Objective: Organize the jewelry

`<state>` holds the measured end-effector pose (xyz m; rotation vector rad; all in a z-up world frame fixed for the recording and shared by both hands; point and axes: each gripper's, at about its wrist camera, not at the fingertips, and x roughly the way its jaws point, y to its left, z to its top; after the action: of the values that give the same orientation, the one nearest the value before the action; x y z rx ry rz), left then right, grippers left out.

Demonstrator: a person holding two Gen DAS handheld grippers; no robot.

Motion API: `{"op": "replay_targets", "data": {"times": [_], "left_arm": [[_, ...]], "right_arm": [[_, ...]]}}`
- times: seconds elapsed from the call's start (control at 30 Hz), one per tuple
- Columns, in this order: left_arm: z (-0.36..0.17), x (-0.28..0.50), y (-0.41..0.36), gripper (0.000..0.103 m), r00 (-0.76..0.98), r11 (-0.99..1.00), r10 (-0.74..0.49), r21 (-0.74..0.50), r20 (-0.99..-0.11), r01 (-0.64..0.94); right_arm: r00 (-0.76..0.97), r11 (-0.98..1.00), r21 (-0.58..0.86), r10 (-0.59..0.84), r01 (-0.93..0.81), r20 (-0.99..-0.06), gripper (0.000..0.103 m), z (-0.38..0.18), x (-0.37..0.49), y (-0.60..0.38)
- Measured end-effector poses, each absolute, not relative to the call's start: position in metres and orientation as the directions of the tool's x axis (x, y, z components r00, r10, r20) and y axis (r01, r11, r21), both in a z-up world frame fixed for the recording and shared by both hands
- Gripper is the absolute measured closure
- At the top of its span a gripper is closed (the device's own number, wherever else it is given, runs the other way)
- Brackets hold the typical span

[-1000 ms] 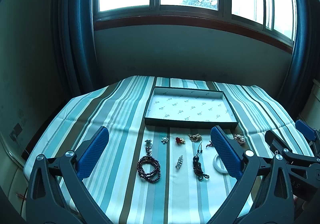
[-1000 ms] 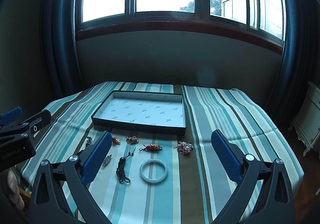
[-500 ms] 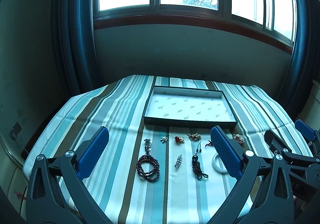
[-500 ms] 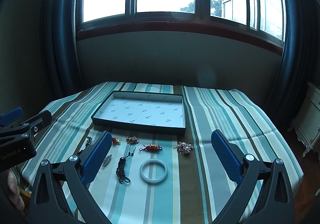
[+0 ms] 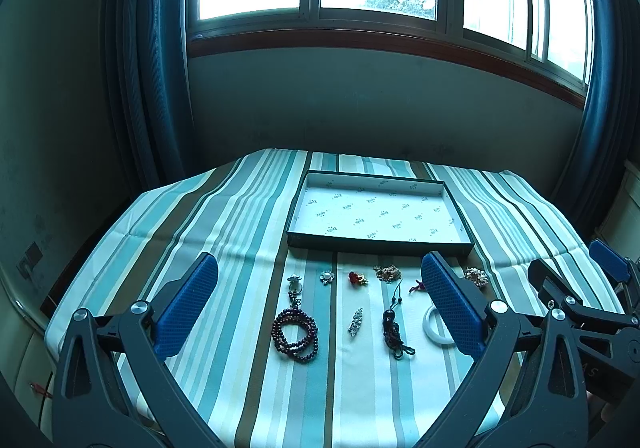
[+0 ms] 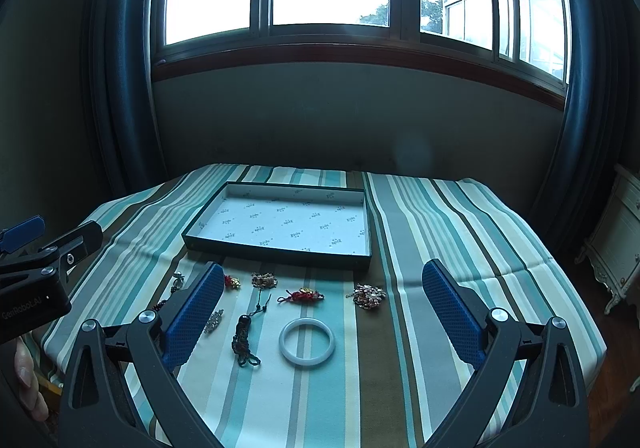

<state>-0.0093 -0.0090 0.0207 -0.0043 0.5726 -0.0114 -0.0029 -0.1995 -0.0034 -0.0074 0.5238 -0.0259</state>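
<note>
An empty shallow tray (image 5: 380,246) (image 6: 276,254) lies on the striped cloth. In front of it lie several jewelry pieces: a dark bead bracelet (image 5: 295,335), a white bangle (image 6: 307,342) (image 5: 434,330), a dark cord pendant (image 5: 394,332) (image 6: 243,340), a red charm (image 5: 357,278), a red knot (image 6: 303,296), a sparkly brooch (image 6: 366,296) and a silver clip (image 5: 355,322). My left gripper (image 5: 320,308) is open and empty above the near cloth. My right gripper (image 6: 320,312) is open and empty, over the bangle.
The table (image 6: 460,232) stands under a window with dark curtains (image 6: 116,87) on both sides. A white cabinet (image 6: 616,244) stands at the right. The right gripper shows at the right edge of the left wrist view (image 5: 592,304).
The left gripper has drawn back and up slightly, so the tray and jewelry sit a little higher in its view. The right gripper has barely moved.
</note>
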Motion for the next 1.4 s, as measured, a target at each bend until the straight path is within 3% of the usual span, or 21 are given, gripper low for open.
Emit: {"op": "replay_targets", "data": {"times": [1.07,1.4], "left_arm": [[0.016,-0.013,-0.01,0.002,0.837,1.0,-0.017,-0.012,-0.546,0.012],[0.0,0.001,-0.007,0.002,0.81,1.0,-0.009,-0.009,-0.587,0.005]], "right_arm": [[0.868,1.0,-0.019,-0.026,0.019,-0.496,0.004,-0.005,-0.004,-0.198],[0.845,1.0,-0.013,-0.012,0.006,-0.535,0.004,-0.02,0.012,-0.198]]}}
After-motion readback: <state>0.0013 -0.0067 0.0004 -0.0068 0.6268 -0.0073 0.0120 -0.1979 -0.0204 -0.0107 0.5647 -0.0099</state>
